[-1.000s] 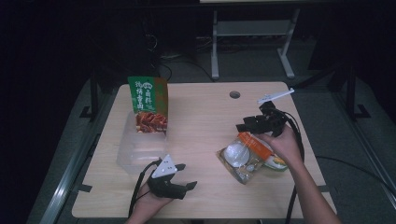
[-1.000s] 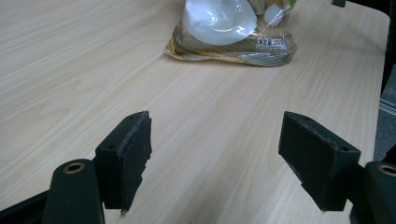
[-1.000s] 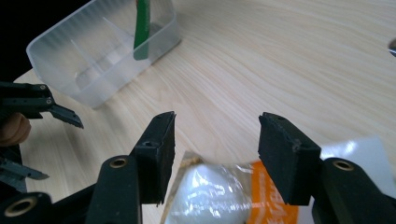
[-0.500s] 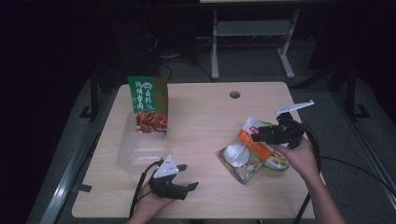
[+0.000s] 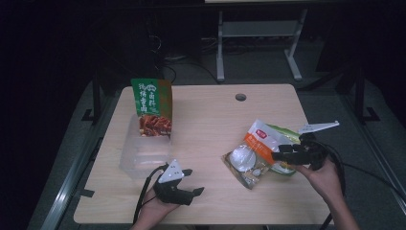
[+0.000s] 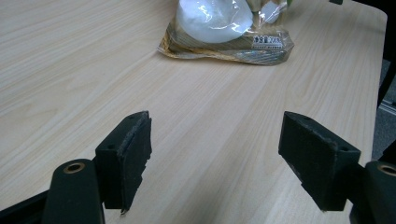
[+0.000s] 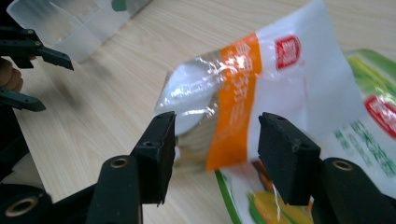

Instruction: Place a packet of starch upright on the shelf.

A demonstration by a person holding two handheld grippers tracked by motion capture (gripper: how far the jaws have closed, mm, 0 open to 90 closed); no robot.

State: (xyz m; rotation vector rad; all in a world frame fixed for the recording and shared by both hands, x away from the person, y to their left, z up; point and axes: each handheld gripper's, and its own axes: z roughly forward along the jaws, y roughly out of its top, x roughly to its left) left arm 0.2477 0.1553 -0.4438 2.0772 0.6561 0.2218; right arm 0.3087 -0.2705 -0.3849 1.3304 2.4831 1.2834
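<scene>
A pile of snack bags lies at the right of the table: an orange-and-white bag (image 5: pixel 262 139) on a green bag (image 5: pixel 283 133), and a clear bag of white round pieces (image 5: pixel 242 160). My right gripper (image 5: pixel 277 153) points left at the pile from its right side. In the right gripper view this gripper (image 7: pixel 217 126) stands open, with the orange-and-white bag (image 7: pixel 261 79) just beyond its jaws, untouched. My left gripper (image 5: pixel 194 181) rests open near the front edge. In the left gripper view that gripper (image 6: pixel 215 126) has bare table between its jaws and the clear bag (image 6: pixel 224 28) farther off.
A clear plastic tub (image 5: pixel 143 153) sits at the left, and a green snack bag (image 5: pixel 152 108) stands upright at its far end. A cable hole (image 5: pixel 241 97) marks the far side. The table's right edge (image 5: pixel 316 158) is close to my right hand.
My right gripper has moved toward the near right of the table and lower, from above the pile to beside it. The left gripper has stayed put.
</scene>
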